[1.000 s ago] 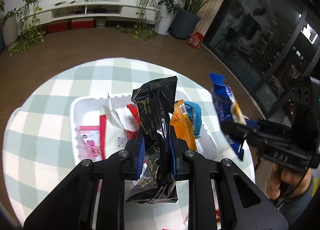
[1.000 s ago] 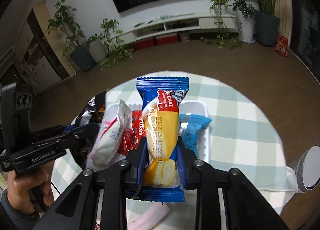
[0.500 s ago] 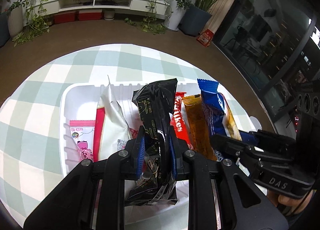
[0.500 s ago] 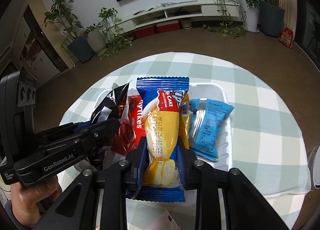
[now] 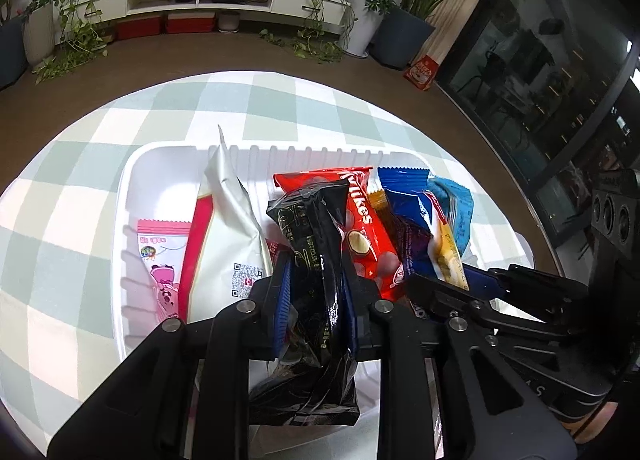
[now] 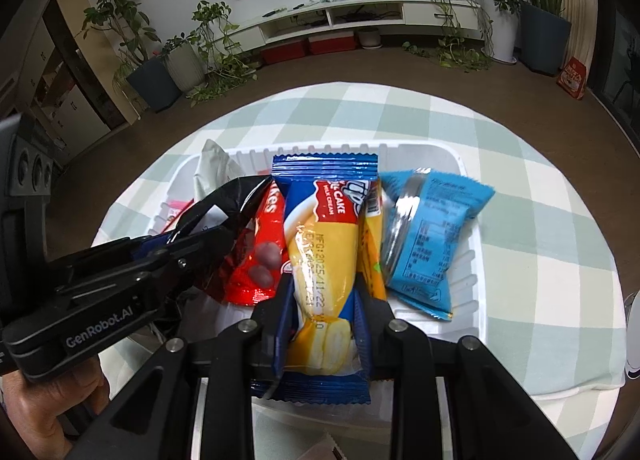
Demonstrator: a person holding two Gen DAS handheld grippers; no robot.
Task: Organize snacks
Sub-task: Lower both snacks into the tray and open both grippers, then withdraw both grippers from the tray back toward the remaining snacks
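Observation:
My left gripper is shut on a black snack packet and holds it over the white tray. My right gripper is shut on a blue and yellow cake packet over the same tray. The tray holds a red chocolate packet, a white and red pouch, a pink packet, an orange packet and a light blue packet. The right gripper and the cake packet show in the left wrist view; the left gripper shows in the right wrist view.
The tray sits on a round table with a green and white checked cloth. A white object sits at the table's right edge. Potted plants and a low TV shelf stand across the brown floor.
Both grippers have moved down and forward over the tray with their packets. The cake packet has come in between the red and light blue packets.

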